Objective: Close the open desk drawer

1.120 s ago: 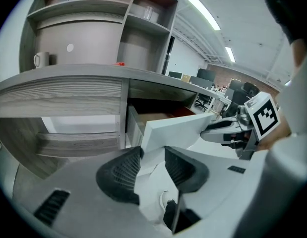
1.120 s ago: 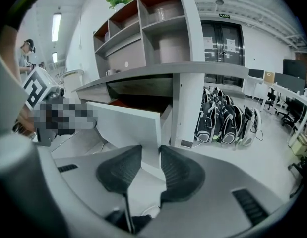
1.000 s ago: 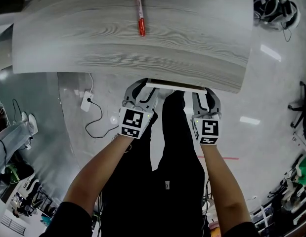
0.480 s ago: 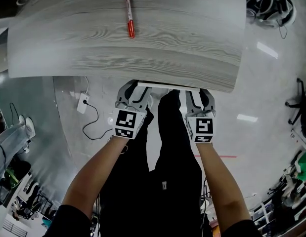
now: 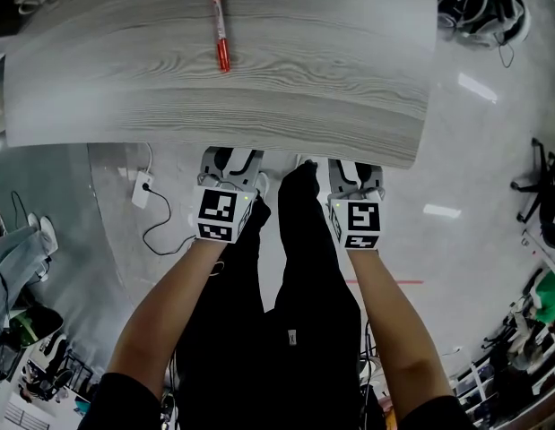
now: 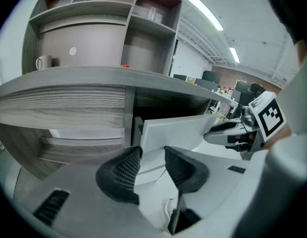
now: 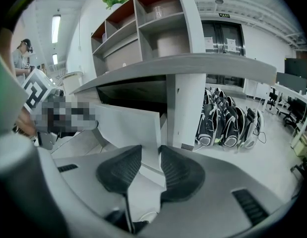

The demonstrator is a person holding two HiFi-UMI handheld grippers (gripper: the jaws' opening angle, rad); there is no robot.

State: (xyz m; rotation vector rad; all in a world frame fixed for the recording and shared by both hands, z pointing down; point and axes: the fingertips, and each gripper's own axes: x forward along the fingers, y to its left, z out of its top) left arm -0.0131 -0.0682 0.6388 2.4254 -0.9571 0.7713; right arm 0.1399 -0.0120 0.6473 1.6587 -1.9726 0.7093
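Observation:
In the head view the white drawer is almost wholly hidden under the grey wood-grain desk top (image 5: 259, 97). My left gripper (image 5: 230, 157) and right gripper (image 5: 355, 168) sit side by side at the desk's front edge. The left gripper view shows the drawer front (image 6: 173, 130) still standing a little out of the desk, its left end between my open left gripper's (image 6: 149, 155) pads. My right gripper (image 7: 151, 155) is open too, with the right end of the drawer front (image 7: 128, 125) between its pads. A red marker (image 5: 220, 27) lies on the desk.
My legs in black trousers (image 5: 286, 267) stand between my arms. A power strip with a cable (image 5: 143, 189) lies on the floor at the left. Dark bags (image 7: 232, 125) lean beside the desk leg at the right. A shelf unit (image 6: 103, 29) rises behind the desk.
Both grippers have moved forward toward the desk. The drawer front, plainly in view under the desk edge before, has slid in and is now almost hidden in the head view.

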